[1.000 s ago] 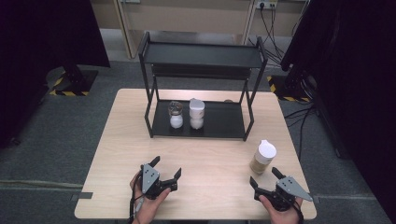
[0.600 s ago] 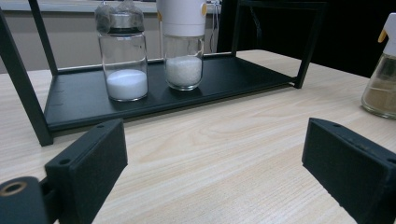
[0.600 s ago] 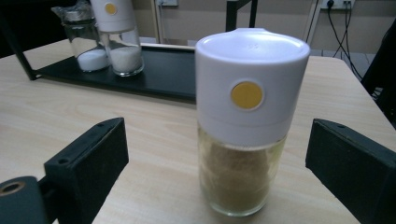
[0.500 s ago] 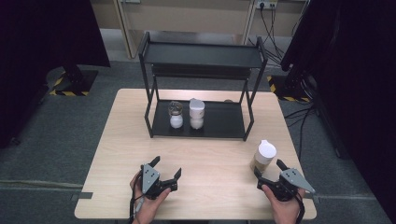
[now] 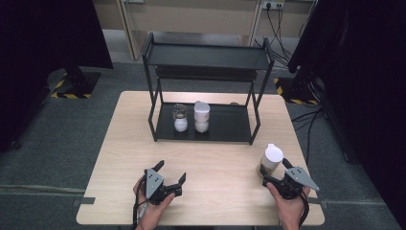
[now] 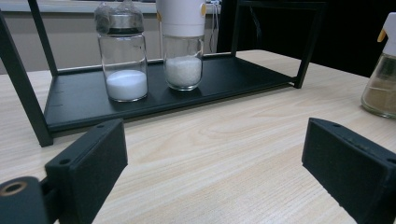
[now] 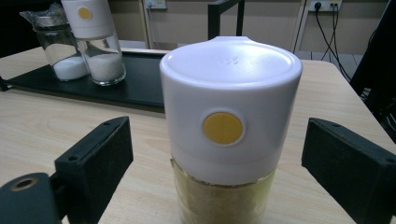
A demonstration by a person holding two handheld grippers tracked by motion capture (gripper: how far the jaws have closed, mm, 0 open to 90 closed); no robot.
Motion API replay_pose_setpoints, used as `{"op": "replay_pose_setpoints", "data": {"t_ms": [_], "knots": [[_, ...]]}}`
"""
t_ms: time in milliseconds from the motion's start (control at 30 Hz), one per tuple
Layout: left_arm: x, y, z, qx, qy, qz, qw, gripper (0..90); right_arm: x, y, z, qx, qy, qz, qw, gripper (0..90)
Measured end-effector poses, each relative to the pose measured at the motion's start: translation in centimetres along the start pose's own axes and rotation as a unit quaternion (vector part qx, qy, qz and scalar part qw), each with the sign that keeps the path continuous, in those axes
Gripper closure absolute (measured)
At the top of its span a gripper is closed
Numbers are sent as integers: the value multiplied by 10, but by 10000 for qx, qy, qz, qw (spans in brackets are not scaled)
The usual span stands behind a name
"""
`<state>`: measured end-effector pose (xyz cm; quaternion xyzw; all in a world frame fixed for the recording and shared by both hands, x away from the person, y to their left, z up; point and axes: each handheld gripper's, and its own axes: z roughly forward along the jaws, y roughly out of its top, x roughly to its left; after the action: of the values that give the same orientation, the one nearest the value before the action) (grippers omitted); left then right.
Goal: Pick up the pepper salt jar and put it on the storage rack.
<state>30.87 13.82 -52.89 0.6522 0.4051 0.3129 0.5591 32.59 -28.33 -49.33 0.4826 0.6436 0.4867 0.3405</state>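
A glass jar of tan powder with a white cap (image 5: 270, 159) stands upright on the table at the right, in front of the rack. My right gripper (image 5: 275, 171) has come up to it. In the right gripper view the jar (image 7: 229, 116) stands between the two pads, and there is a gap on each side. The jaws have just been closing, and they stand open around the jar. My left gripper (image 5: 171, 170) rests open near the front edge, with nothing between its fingers (image 6: 95, 158).
A black two-tier rack (image 5: 230, 125) stands at the back middle of the table. On its bottom shelf stand a metal-lidded jar of white powder (image 5: 180, 118) and a white-capped jar of white grains (image 5: 201, 116). Cables run along the floor at the right.
My right gripper has moved forward toward the tan jar, which now stands between its jaws, and the jaws have narrowed a little. The left hand has kept still.
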Motion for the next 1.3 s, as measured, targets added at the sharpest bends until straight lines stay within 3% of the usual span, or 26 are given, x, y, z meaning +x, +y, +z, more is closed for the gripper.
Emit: {"op": "replay_pose_setpoints", "data": {"t_ms": [600,967,1300], "knots": [[0,0,0,1,-2,-12,10000,62,-3,-2,20,72,-56,-58,9999,304],[1,0,0,8,-4,-20,10000,62,-3,-2,19,-27,-101,-190,9998,310],[0,0,0,0,7,-3,10000,63,11,15,7,-418,156,-234,9987,310]]}}
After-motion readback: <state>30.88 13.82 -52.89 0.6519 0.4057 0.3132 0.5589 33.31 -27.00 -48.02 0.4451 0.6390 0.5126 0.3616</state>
